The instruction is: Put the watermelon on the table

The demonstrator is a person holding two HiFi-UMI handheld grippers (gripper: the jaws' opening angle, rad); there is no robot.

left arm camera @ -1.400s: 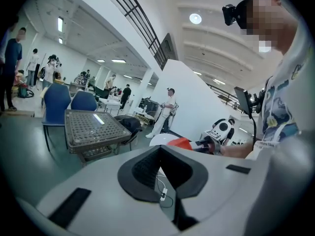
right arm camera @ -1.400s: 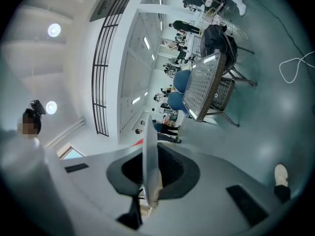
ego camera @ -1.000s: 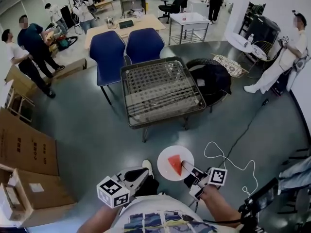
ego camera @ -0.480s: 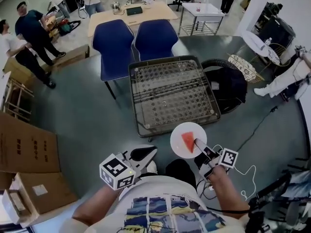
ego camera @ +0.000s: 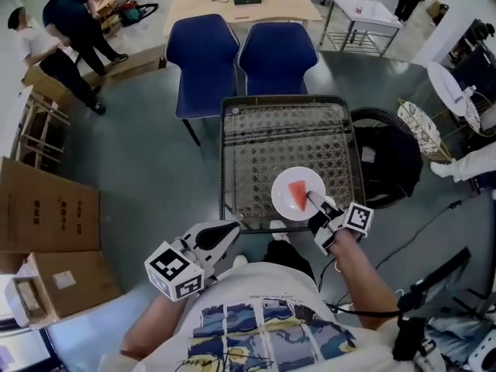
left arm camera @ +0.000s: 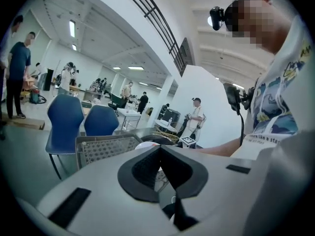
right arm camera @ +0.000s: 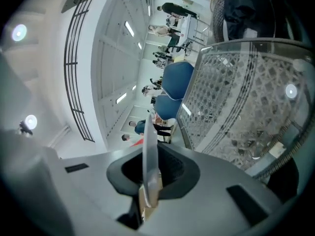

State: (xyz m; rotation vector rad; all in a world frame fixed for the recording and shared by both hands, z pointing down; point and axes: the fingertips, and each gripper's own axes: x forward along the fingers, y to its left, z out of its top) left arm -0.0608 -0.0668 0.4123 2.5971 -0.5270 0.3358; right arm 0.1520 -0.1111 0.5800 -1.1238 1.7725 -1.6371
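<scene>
A red watermelon slice point(ego camera: 298, 195) lies on a white plate point(ego camera: 288, 184). My right gripper point(ego camera: 313, 201) is shut on the plate's near rim and holds it over the near right part of the glass and wire-mesh table point(ego camera: 256, 142). In the right gripper view the plate point(right arm camera: 149, 146) shows edge-on between the jaws of the right gripper point(right arm camera: 147, 156), with the table point(right arm camera: 246, 97) beyond. Whether the plate rests on the glass cannot be told. My left gripper point(ego camera: 225, 235) is shut and empty, near my body, short of the table's front edge; the left gripper point(left arm camera: 160, 151) looks toward the table point(left arm camera: 103, 149).
Two blue chairs point(ego camera: 203, 60) point(ego camera: 277, 56) stand at the table's far side. A dark round seat with black cloth point(ego camera: 387, 157) is at its right. Cardboard boxes point(ego camera: 46, 231) lie at the left. People point(ego camera: 74, 18) stand at the back left, by a wooden table point(ego camera: 240, 6).
The table has come much closer. The plate with the watermelon moved from over the floor to over the table's near part. The left gripper came forward alongside.
</scene>
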